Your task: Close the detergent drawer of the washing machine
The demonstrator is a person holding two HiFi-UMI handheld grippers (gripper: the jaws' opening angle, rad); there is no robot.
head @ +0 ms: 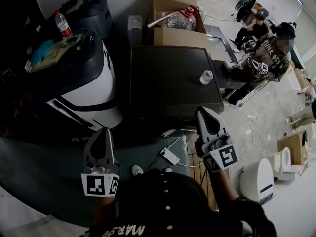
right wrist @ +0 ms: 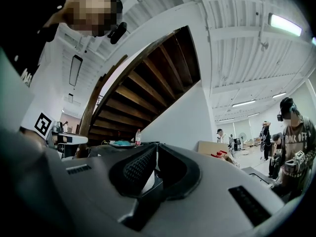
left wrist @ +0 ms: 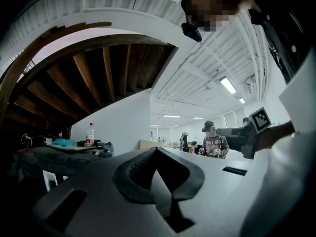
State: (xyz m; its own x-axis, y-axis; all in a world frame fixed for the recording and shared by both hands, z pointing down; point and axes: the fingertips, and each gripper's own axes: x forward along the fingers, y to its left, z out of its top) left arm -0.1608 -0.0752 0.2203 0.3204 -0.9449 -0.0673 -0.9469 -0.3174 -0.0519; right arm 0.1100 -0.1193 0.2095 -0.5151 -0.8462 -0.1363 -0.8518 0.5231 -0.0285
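Observation:
The washing machine (head: 170, 78) is the black-topped box in the middle of the head view; its front face and detergent drawer are hidden from above. My right gripper (head: 204, 112) hovers at the machine's near right corner, jaws together with nothing between them; whether it touches the machine I cannot tell. My left gripper (head: 102, 132) hangs lower left, apart from the machine, its jaws meeting at the tip and empty. In the left gripper view the left gripper (left wrist: 157, 149) points level across the room. The right gripper (right wrist: 157, 145) in its own view also looks out over the room.
A white and black machine (head: 84, 93) with a small bottle (head: 61, 23) stands to the left. A white cup (head: 206, 77) sits on the black top. Behind is a cardboard box (head: 170, 4) with a large bottle (head: 183, 19). A seated person (head: 269, 58) is at the right. A power strip (head: 170, 156) lies on the floor.

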